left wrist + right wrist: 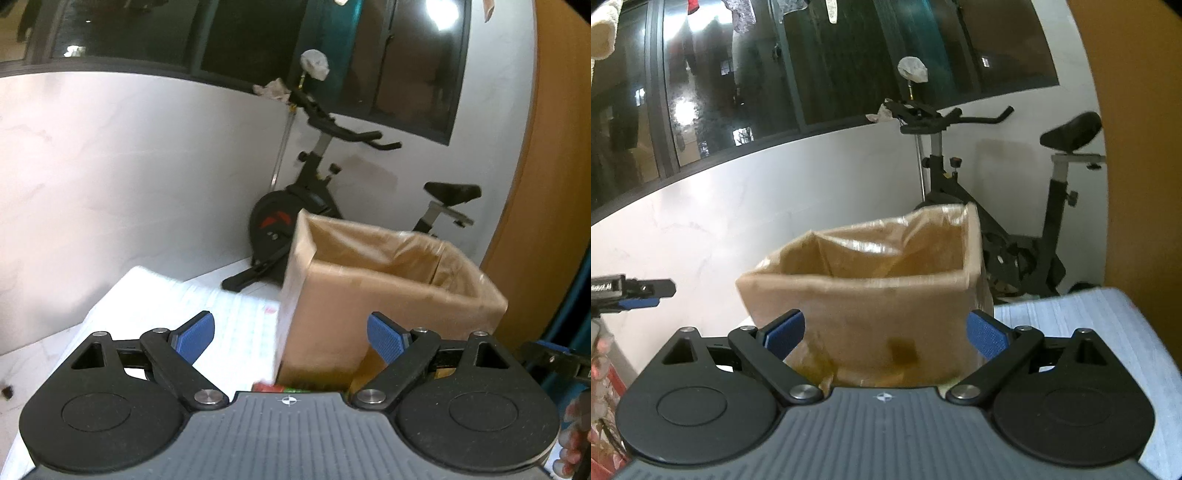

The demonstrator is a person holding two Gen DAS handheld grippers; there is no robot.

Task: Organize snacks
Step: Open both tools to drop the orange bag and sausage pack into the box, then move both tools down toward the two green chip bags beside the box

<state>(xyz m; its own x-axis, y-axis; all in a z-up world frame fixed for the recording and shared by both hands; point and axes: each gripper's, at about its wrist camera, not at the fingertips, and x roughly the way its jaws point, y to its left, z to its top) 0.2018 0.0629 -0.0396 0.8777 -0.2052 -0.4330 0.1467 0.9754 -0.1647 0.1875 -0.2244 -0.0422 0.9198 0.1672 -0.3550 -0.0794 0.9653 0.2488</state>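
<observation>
An open cardboard box (391, 299) lined with clear plastic stands on a white-covered table (166, 306). My left gripper (291, 338) is open, and the box's near left corner shows beyond the gap between its blue pads (195, 336). A red and green snack packet (273, 387) peeks out just under the fingers at the foot of the box. In the right wrist view the box (868, 295) fills the middle. My right gripper (886, 336) is open in front of its near wall, its pads apart from it. Both views are blurred.
An exercise bike (314, 206) stands behind the box against a white wall under dark windows. The left gripper's fingers (639, 291) reach in at the left edge, above red packets (602, 369). A person's hand (576, 435) shows at the lower right. Orange panel (1137, 147) on the right.
</observation>
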